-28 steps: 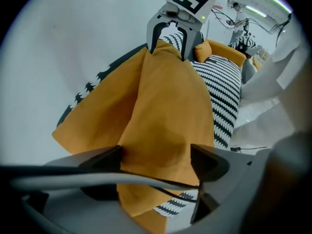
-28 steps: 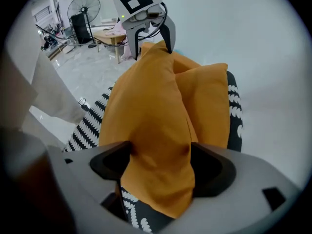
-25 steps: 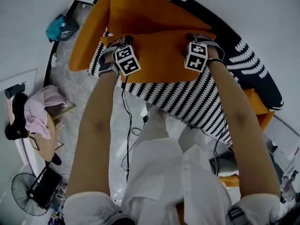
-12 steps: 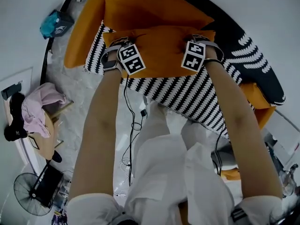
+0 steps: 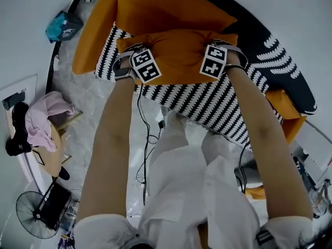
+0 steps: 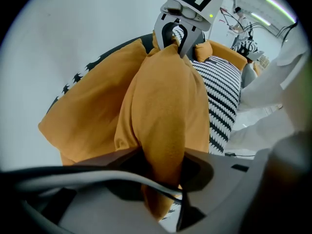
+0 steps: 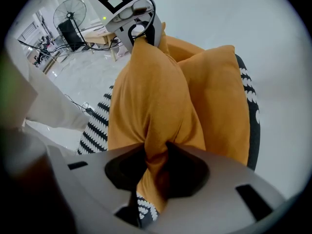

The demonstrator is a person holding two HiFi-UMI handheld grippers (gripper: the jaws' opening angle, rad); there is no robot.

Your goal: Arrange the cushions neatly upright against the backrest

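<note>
An orange cushion (image 5: 176,53) lies on the sofa's black-and-white striped seat (image 5: 207,108), its near edge bunched up. A second orange cushion (image 5: 166,7) leans behind it against the dark patterned backrest (image 5: 275,66). My left gripper (image 5: 136,56) holds the front cushion's left end and my right gripper (image 5: 218,48) its right end. In the left gripper view the jaws (image 6: 161,165) pinch orange fabric (image 6: 165,106). The right gripper view shows the same pinch (image 7: 156,165) on the cushion (image 7: 146,96). Both pairs of jaws have just been closing with the cushion between them.
An orange armrest (image 5: 91,35) flanks the seat on the left, and another orange piece (image 5: 288,113) sits at the right end. On the floor at left are a chair with pink clothes (image 5: 46,118), a fan (image 5: 33,214), a teal bag (image 5: 62,26) and cables (image 5: 148,139).
Both grippers sank onto the front cushion and closed on it. Its near edge, flat a second ago, is now gathered into a thick fold between them.
</note>
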